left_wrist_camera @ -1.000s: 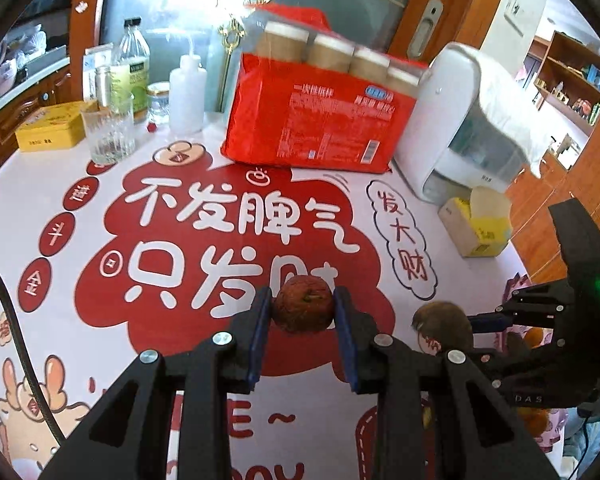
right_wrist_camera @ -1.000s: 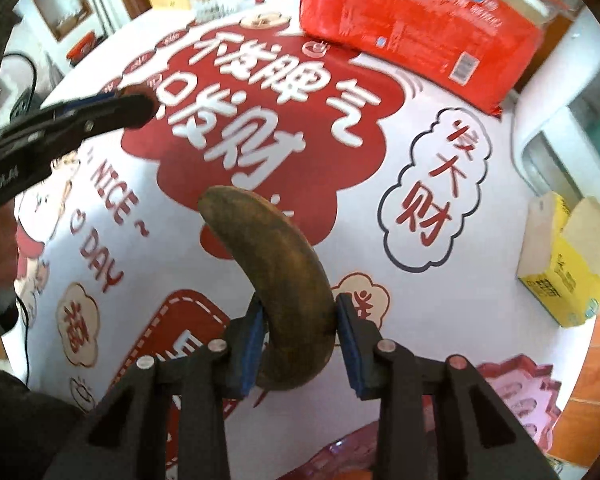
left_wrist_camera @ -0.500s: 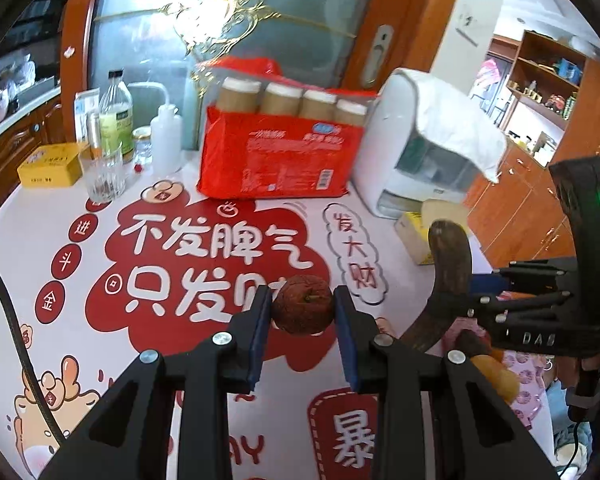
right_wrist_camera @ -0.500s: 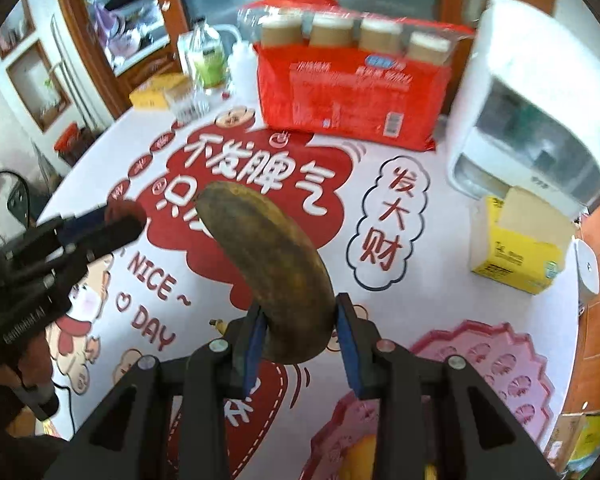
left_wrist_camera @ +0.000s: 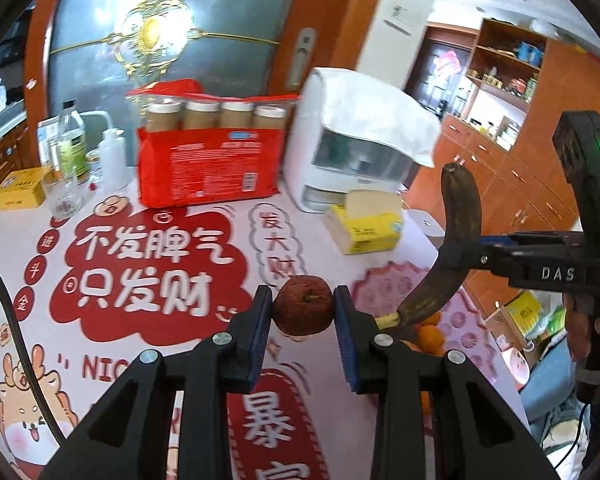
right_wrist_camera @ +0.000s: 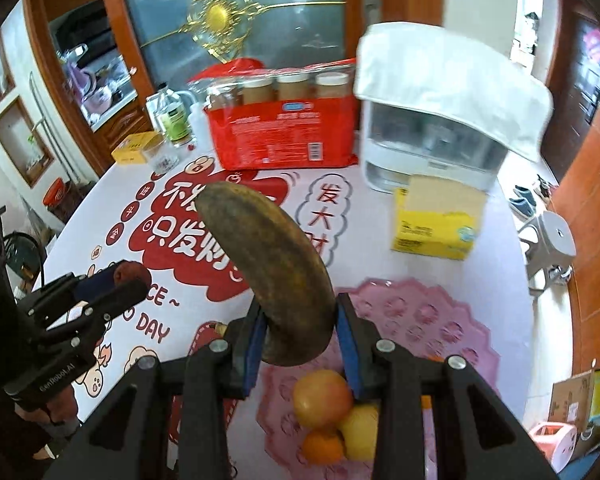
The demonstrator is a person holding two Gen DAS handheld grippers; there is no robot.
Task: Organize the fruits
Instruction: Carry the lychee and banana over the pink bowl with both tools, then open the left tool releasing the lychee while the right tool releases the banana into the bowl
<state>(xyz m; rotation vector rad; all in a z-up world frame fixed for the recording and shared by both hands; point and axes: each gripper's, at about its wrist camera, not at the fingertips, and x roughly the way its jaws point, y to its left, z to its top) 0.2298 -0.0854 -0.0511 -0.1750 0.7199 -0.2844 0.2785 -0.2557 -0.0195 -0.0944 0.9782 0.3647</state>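
Partly hidden oranges [left_wrist_camera: 430, 330], perhaps three

Two tools are in view: the left tool [left_wrist_camera: 302, 312] and the right tool [right_wrist_camera: 300, 320]. One wrinkled red apple [left_wrist_camera: 302, 310] and one browned banana [right_wrist_camera: 268, 264] are off the bench [left_wrist_camera: 220, 360]. One pink scalloped plate [right_wrist_camera: 432, 320] holds three round fruits: one red-yellow apple [right_wrist_camera: 322, 398], one orange [right_wrist_camera: 323, 446], one yellow fruit [right_wrist_camera: 360, 430]. Further back stand one red pack [left_wrist_camera: 208, 168] with four capped cups showing, one yellow tissue box [right_wrist_camera: 436, 220], one white appliance [right_wrist_camera: 432, 136], one yellow tin [left_wrist_camera: 20, 194].
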